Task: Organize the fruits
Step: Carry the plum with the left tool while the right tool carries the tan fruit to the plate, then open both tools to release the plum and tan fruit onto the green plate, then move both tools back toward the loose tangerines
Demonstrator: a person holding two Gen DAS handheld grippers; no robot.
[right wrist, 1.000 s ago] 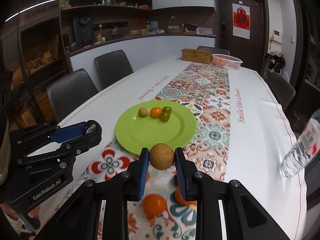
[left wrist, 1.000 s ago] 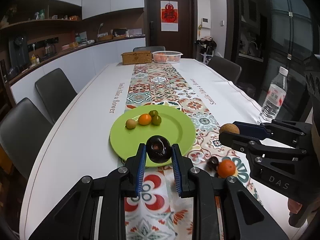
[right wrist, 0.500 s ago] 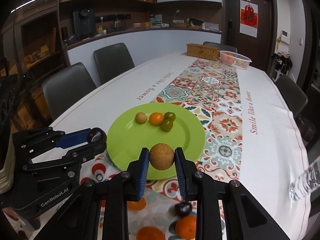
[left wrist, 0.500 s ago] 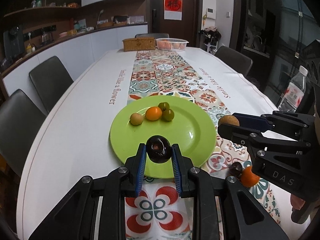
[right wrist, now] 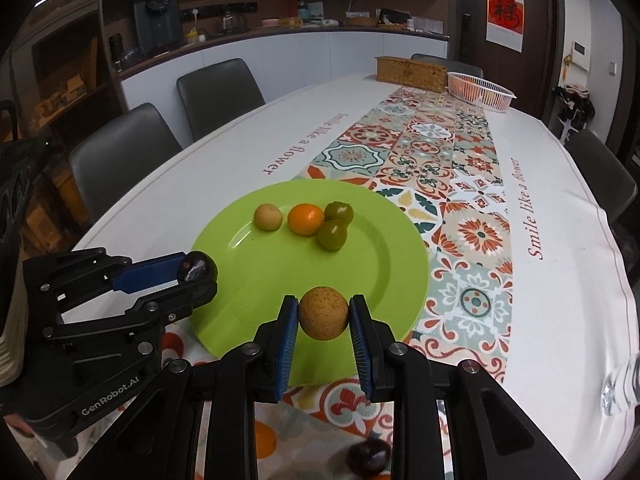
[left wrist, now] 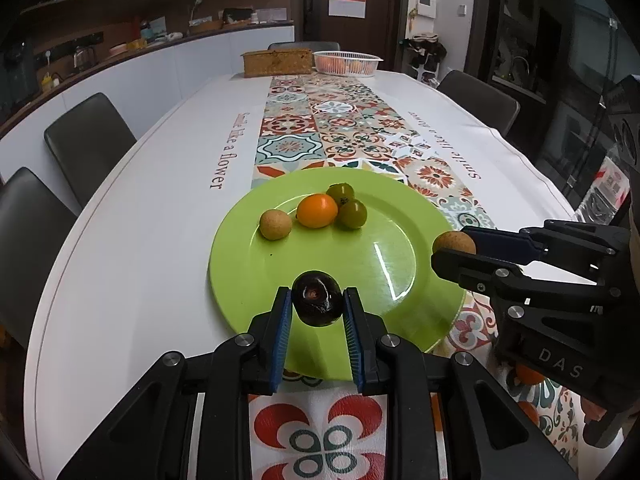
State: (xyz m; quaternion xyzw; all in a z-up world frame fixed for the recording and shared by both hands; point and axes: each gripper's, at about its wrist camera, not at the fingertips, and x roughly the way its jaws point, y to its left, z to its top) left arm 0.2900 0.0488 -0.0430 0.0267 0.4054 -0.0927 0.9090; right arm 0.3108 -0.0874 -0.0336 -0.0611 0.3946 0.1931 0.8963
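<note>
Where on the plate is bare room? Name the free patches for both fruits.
Free: the plate's near half, between the four-fruit cluster and the near rim, below the dark fruit and tan fruit. Crowded: the far side, where the cluster sits.

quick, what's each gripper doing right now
Left gripper: shut on the dark plum.
Right gripper: shut on the tan round fruit.
</note>
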